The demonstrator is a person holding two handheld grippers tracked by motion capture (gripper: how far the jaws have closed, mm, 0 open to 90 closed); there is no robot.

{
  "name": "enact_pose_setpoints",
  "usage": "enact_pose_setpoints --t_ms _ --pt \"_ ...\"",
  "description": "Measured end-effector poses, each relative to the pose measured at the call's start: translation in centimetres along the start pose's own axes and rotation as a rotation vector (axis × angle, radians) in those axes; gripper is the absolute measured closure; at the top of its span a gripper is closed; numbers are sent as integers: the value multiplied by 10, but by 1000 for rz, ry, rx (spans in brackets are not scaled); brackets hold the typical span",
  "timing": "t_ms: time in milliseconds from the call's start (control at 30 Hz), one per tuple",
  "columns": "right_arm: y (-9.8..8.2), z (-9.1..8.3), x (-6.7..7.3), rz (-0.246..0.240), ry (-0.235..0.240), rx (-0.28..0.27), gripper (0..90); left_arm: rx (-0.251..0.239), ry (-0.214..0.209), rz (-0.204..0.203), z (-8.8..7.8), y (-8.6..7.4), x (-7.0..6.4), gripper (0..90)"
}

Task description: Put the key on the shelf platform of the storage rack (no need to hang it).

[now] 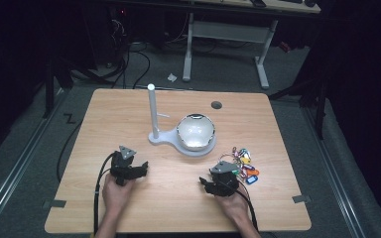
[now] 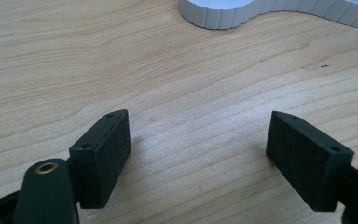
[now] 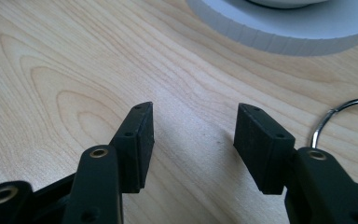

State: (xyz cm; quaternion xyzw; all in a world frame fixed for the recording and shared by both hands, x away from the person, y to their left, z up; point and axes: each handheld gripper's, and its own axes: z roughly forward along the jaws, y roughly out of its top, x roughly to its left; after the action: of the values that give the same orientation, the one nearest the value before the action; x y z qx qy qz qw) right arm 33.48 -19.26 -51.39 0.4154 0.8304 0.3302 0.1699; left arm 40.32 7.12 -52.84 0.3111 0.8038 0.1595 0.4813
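Bunch of coloured plastic key tags on metal rings point(image 1: 242, 165) lying flat at about 4 o'clock on the counter, just beside the right tool, spread with its long axis running roughly from 11 toward 5 o'clock; one bare metal ring point(image 3: 340, 116) curving in at 3 o'clock of the right gripper view, apart from the jaws.

Right tool point(image 1: 219, 182), black, gripped by the right hand point(image 1: 235, 206): jaws moderately apart, nothing between them, pads point(image 3: 140, 140) over bare wood. Left tool point(image 1: 129, 169), held by the left hand point(image 1: 115, 192) at about 7 o'clock: jaws spread wide, empty, pads point(image 2: 105, 154) above bare wood.

Light wooden counter point(image 1: 129, 109), rectangular, with a small dark round hole point(image 1: 216, 104) near 1 o'clock. At centre, a white ribbed stand base point(image 1: 164, 139) carrying a white upright post point(image 1: 153, 111) and a shiny metal bowl point(image 1: 195, 131), tilted. Dark room beyond; grey carpet floor point(image 1: 39, 144), black cables point(image 1: 139, 64), white desk legs point(image 1: 262, 64) at 12 o'clock.
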Motion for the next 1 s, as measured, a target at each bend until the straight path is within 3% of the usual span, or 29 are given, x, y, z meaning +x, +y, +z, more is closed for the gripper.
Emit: enact_pose_setpoints --t_ms 333,1000 --pt "1 -10 -7 20 -9 -15 486 1 0 0 0 0 0 221" --pt "-3 -33 -24 36 -69 -55 492 0 0 -1 0 0 0 221"
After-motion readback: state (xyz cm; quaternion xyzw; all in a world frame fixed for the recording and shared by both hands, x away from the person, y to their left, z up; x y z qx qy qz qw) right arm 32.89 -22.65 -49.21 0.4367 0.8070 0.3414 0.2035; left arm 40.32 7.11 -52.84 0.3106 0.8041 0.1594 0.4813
